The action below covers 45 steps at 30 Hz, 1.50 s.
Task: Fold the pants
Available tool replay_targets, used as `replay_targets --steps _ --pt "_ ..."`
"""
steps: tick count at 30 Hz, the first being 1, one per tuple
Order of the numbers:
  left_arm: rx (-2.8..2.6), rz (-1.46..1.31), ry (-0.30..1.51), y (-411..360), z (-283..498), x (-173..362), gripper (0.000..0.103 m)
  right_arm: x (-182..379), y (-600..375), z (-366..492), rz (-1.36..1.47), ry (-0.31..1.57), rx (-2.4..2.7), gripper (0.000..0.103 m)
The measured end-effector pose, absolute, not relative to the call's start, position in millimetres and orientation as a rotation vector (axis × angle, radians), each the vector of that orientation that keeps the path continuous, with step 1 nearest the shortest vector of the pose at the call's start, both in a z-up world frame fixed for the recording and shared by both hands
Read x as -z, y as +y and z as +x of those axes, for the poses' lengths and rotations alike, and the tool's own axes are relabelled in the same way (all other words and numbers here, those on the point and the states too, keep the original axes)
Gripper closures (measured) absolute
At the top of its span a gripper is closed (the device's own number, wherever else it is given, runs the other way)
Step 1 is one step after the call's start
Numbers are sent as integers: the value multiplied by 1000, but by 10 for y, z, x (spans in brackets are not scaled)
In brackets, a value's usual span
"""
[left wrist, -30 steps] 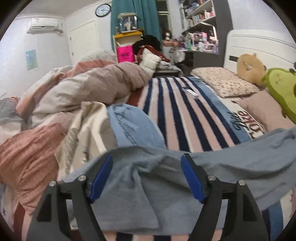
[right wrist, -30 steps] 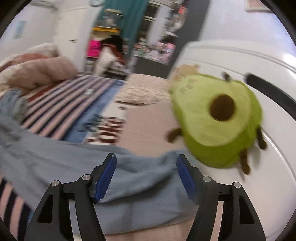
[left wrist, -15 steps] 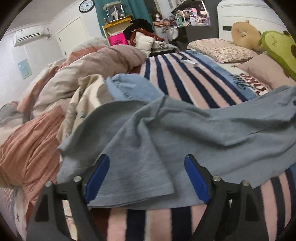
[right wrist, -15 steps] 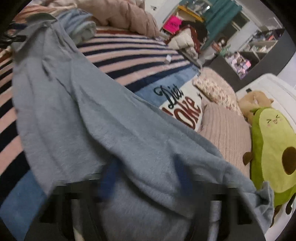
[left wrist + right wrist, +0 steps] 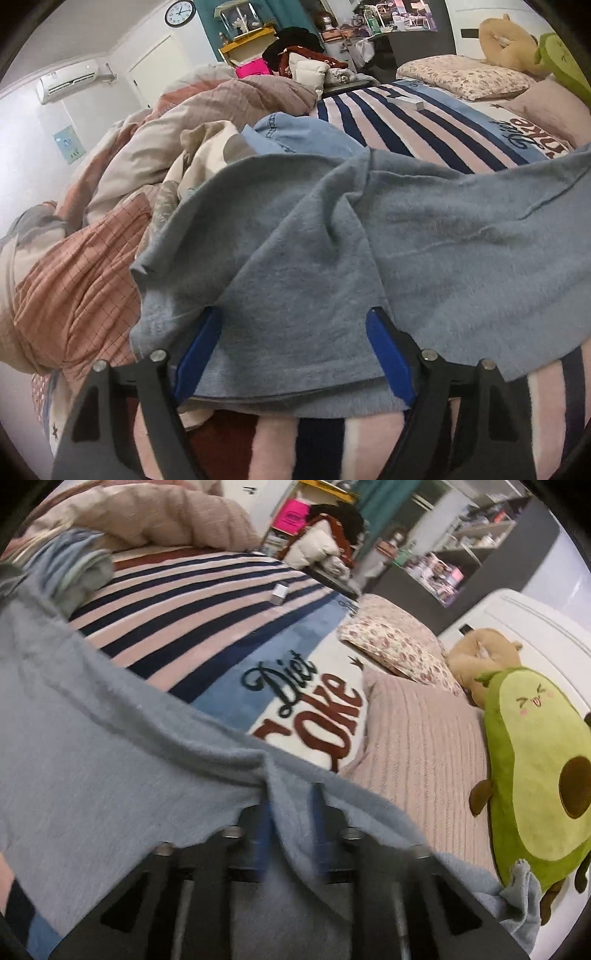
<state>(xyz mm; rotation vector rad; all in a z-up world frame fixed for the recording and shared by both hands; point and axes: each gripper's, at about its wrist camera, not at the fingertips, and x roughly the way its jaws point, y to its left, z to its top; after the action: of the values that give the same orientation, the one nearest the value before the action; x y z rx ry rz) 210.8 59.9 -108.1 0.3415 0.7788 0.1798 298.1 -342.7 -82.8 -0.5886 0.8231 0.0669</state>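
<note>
Grey-blue pants [image 5: 369, 240] lie spread across the striped bed. In the left wrist view my left gripper [image 5: 293, 332] is open, its blue fingers either side of the near hem of the pants, low over the cloth. In the right wrist view the pants [image 5: 92, 757] stretch away to the left. My right gripper [image 5: 290, 812] has its fingers close together on a bunched fold of the pants. The image there is blurred.
A rumpled pink and beige duvet [image 5: 110, 221] is piled at the left, with a blue denim piece [image 5: 295, 136] beside it. Pillows [image 5: 417, 746], a green avocado plush [image 5: 535, 775] and a white headboard [image 5: 535, 627] stand at the right. A small white box [image 5: 406, 101] lies on the striped blanket.
The left gripper has dropped lower onto the pants' hem, still open. The right gripper has closed its fingers on a fold of the pants and swung toward the pillows.
</note>
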Motion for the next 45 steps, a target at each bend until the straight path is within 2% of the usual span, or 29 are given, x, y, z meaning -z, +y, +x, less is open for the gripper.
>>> replay_targets --steps 1,2,5,9,11,12,13,14,16,18,23,26,29,30,31,33,40,41,42,43,44,45 --pt "-158 342 777 559 2063 1069 25 823 -3449 3000 -591 807 -37 53" --pt "-134 338 775 530 2021 1058 25 801 -3472 2991 -582 791 -24 52" --pt "-64 346 787 396 1954 1093 20 743 -3542 2941 -506 789 -39 51" --pt "-147 440 803 283 2094 1303 20 697 -3562 2811 -432 799 -84 51" --pt "-200 476 791 284 2157 1378 32 672 -3561 2717 -425 793 -93 51" --pt "-247 502 781 292 2181 1400 56 652 -3571 2669 -422 788 -94 51" --pt "-269 502 775 314 2182 1384 88 627 -3591 2612 -417 782 -94 51" --pt "-264 478 774 353 2171 1344 95 609 -3610 2561 -415 779 -93 51" --pt "-240 388 767 467 2152 1195 101 558 -3667 2465 -413 766 -79 51" --pt "-274 383 714 527 2145 1030 103 518 -3705 2394 -427 751 -63 52" --pt "-346 381 610 688 2309 538 103 455 -3883 2297 -392 771 -43 52" --pt "-380 387 641 781 2545 493 103 430 -3999 2248 -357 777 -33 52" --pt "-279 361 663 701 2462 511 101 452 -4084 2202 -342 793 -26 52" --pt "-248 375 671 627 2396 542 91 466 -4098 2197 -338 799 -25 51" --pt "-208 387 683 517 2331 602 67 487 -4114 2183 -328 806 -24 51" --pt "-119 375 705 365 2186 727 39 519 -4137 2170 -307 817 -33 51" --pt "-106 418 817 135 2101 1297 40 581 -4096 2151 -287 829 -65 51" --pt "-122 421 823 139 2140 1367 43 580 -4090 2148 -285 828 -68 51" --pt "-131 421 820 147 2147 1398 56 582 -4088 2143 -284 828 -70 51" --pt "-144 430 813 148 2163 1420 81 585 -4090 2150 -284 829 -70 51" --pt "-159 445 805 139 2174 1426 95 591 -4091 2155 -284 830 -70 51" --pt "-178 451 800 146 2178 1416 101 601 -4103 2161 -281 835 -68 51"
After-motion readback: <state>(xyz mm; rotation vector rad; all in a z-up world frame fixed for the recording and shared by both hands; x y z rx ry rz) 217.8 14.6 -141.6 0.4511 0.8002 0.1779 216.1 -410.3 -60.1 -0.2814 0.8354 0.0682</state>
